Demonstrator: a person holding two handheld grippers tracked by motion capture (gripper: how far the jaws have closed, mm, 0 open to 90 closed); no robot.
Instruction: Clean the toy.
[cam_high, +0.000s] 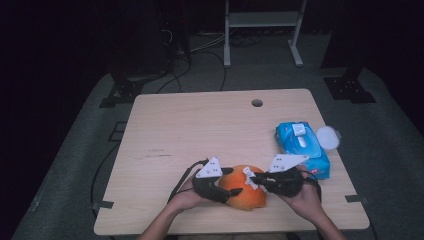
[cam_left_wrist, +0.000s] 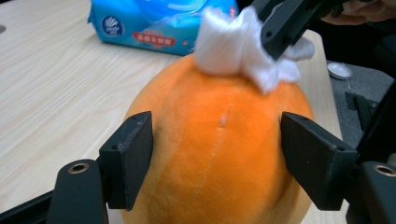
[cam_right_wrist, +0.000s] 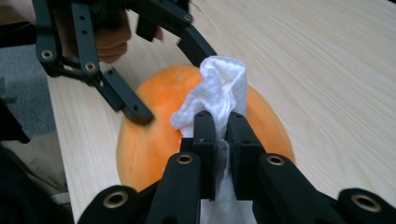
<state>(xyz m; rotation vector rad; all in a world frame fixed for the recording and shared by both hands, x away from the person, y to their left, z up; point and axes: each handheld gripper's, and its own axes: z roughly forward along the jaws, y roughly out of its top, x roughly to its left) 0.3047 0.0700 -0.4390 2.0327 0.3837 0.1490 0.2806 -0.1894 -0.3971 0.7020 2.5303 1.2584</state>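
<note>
Orange plush ball (cam_left_wrist: 219, 140), wipes pack (cam_left_wrist: 159, 23) behind, tissue (cam_right_wrist: 215, 88) pinched.

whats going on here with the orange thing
A person is working at a wooden table with a tool in each hand. The left tool straddles an orange plush ball, one black finger on each side. The right tool is shut on a white wipe and holds it against the ball's top. A blue wipes pack lies nearby.

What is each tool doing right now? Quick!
Left tool: around the orange plush ball, one on each side; whether the pads press it cannot be told.
Right tool: closed, pinching a white wipe.
</note>
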